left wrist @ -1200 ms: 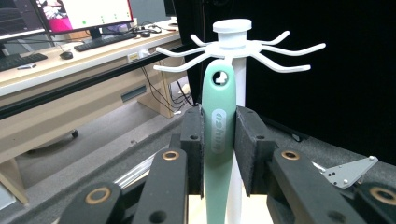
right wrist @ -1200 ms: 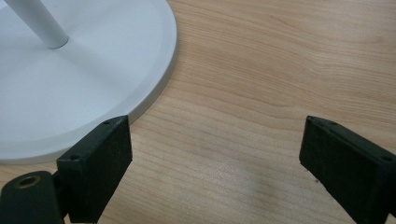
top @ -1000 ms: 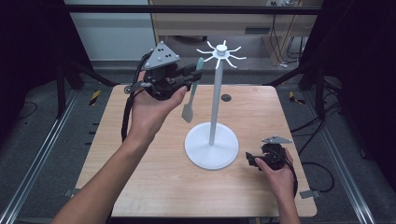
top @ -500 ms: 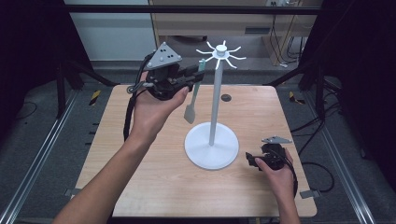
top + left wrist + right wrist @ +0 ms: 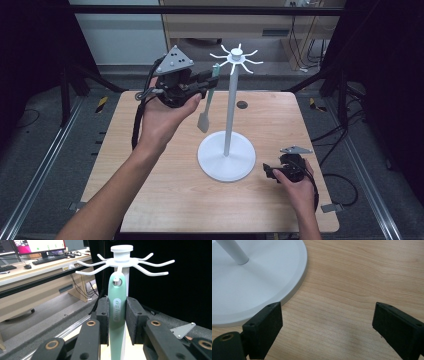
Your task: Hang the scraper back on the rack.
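We see a light wooden table (image 5: 165, 200) with rounded corners and a small dark round hole (image 5: 242, 105) near its far edge. On it stands 1 white stand (image 5: 226, 161), its round base flat on the wood, and the right gripper (image 5: 272, 172) rests beside that base.

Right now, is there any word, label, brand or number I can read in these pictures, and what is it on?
Raised lettering on the mint-green spatula handle, running lengthwise between the pads of the left claw: a short brand-like word, too blurred to read.
Monitor on the desk behind, left gripper view: coloured screen content, too small to read.
White hook stand, wooden table, right claw: no text.
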### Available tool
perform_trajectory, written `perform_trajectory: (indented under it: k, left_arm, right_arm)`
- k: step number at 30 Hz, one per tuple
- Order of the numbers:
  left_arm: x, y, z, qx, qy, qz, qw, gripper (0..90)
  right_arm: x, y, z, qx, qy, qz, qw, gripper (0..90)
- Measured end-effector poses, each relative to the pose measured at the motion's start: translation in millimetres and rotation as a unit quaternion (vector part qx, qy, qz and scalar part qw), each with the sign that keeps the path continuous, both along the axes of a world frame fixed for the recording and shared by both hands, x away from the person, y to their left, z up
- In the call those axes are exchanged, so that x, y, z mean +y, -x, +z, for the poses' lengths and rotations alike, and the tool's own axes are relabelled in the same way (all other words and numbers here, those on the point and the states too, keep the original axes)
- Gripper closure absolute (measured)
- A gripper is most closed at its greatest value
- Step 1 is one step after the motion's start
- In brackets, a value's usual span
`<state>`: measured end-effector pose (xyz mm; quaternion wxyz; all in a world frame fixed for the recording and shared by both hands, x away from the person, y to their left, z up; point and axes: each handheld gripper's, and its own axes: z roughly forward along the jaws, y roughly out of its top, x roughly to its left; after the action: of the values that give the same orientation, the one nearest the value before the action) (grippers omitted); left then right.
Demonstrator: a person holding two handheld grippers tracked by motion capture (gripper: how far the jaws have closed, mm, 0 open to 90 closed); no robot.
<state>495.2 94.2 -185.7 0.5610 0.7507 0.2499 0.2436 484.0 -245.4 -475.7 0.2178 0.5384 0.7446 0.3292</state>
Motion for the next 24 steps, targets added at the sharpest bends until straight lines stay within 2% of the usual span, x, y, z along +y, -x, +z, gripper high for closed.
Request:
perform_trajectory:
  k: [15, 24]
  left_arm:
    - [-0.1, -0.1, 0.0, 0.000, -0.003, -0.001, 1.0000, 73.4]
    - [0.5, 1.0, 0.8, -0.007, -0.003, 0.002, 1.0000, 70.7]
  right_arm:
    - [-0.4, 0.1, 0.1, 0.001, 0.001, -0.002, 1.0000, 9.8]
    - [-1.0, 0.1, 0.0, 0.001, 0.002, -0.001, 1.0000, 9.8]
